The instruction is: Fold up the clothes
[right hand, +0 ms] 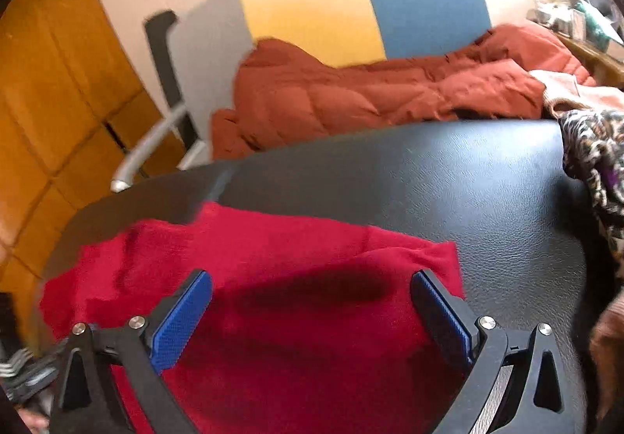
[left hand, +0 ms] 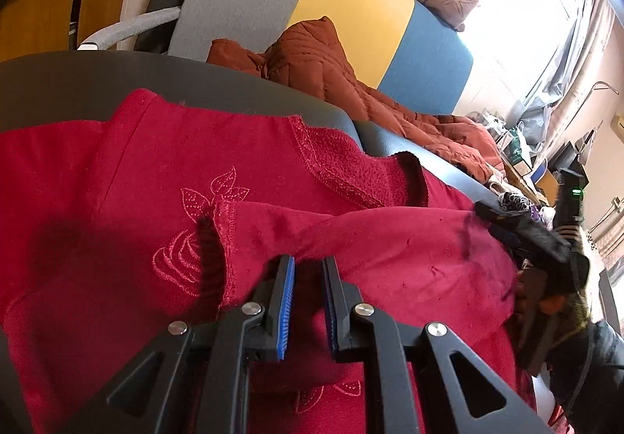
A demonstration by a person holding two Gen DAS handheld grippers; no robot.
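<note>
A red garment (left hand: 273, 239) lay spread over a dark leather-like bench (right hand: 448, 180), covering most of its near side. In the left wrist view its pale embroidered flower and leaf pattern (left hand: 210, 196) faced up, and one part of the cloth was folded over, showing a fleecy inner side along a stitched edge (left hand: 351, 168).

The left gripper (left hand: 308, 266) pointed down at the garment with its fingers (left hand: 286, 301) drawn narrow, blue pads close together. A raised fold of the red cloth ran into the small gap between them, and the fingers appeared to pinch it, though the contact itself was partly hidden by the pads.

The right gripper (right hand: 312, 285) hung over the other part of the garment with its fingers (right hand: 183, 321) spread wide and nothing between them; its shadow fell on the red cloth beneath. This view was blurred. In the left wrist view the right gripper showed at the right edge as a dark, blurred shape just beside the garment.

Behind the bench stood a sofa back in grey, yellow and blue panels (left hand: 351, 16) with a rust-coloured quilted jacket (right hand: 370, 90) heaped on its seat. A patterned dark-and-light cloth (right hand: 596, 160) lay at the bench's right side, and orange wooden doors (right hand: 46, 82) stood at the left
</note>
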